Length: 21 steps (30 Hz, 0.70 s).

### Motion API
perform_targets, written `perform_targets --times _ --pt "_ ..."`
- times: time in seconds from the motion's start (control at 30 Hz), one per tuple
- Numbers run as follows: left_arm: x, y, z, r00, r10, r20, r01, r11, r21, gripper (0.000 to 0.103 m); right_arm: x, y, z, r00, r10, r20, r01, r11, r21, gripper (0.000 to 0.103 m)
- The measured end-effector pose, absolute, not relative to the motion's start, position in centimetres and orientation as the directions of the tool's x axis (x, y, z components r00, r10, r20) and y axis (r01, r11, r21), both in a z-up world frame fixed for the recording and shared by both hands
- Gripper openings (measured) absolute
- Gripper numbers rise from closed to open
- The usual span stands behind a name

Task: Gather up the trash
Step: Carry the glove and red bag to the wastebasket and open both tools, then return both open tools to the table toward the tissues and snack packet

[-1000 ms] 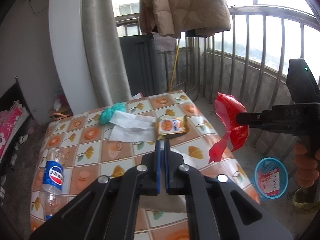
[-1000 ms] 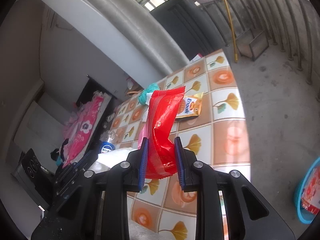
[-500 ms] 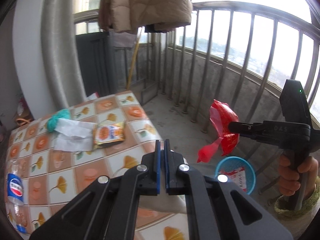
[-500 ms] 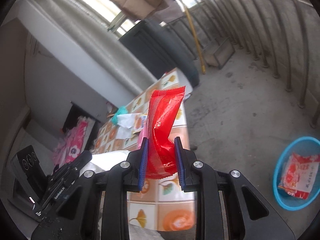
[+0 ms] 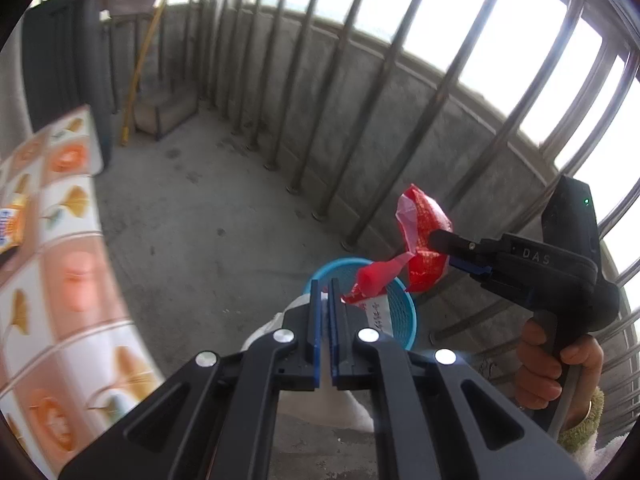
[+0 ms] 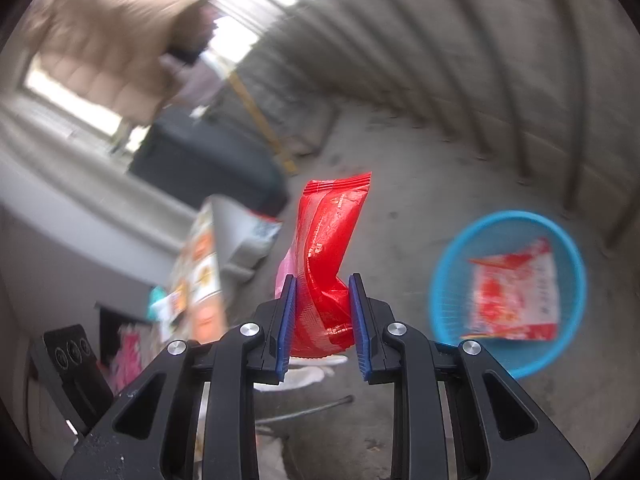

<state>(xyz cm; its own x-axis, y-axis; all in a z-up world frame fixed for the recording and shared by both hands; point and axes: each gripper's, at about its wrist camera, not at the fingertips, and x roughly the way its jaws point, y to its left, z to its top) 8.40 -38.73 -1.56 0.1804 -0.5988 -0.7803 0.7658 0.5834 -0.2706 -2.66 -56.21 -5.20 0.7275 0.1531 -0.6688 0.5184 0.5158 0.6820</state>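
My right gripper (image 6: 323, 312) is shut on a red snack wrapper (image 6: 328, 256) and holds it above the concrete floor, left of a blue basket (image 6: 452, 272). A red-and-white wrapper (image 6: 516, 296) lies in that basket. In the left wrist view the right gripper (image 5: 444, 246) holds the red wrapper (image 5: 424, 240) just above the blue basket (image 5: 404, 316). My left gripper (image 5: 325, 300) is shut, with white tissue (image 5: 280, 320) showing beneath its fingers; whether it grips the tissue I cannot tell.
The tiled table (image 5: 60, 280) runs along the left, with an orange snack packet (image 5: 10, 224) on it. A barred railing (image 5: 360, 128) on a low concrete wall closes off the balcony. A yellow pole (image 5: 140, 64) leans at the back.
Both grippers have swung right, away from the table and towards the floor. The red wrapper now hangs over the blue basket, which is much closer in both views.
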Motion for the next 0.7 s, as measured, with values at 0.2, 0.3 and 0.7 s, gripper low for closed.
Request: perform_targets --times 0.2,0.3,0.7 --pt "6.5 -45.9 -6.6 0.049 -0.593 -0.804 0.768 0.537 -0.349 0.003 -5.0 -59.4 -10.0 0.653 0.121 -0.747 0.638 0.443 0.629 0.029" --pt "6.1 -48.4 -9.1 -0.031 -0.564 -0.825 0.765 0.519 -0.383 0.023 -5.8 -60.5 -12.6 0.59 0.112 -0.8 0.706 0.409 0.578 0.049" --pt "8.7 -40.7 -6.5 0.072 -0.622 -0.78 0.677 0.604 -0.42 0.056 -5.6 -59.7 -12.5 0.517 0.061 -0.854 0.756 0.435 0.489 0.063"
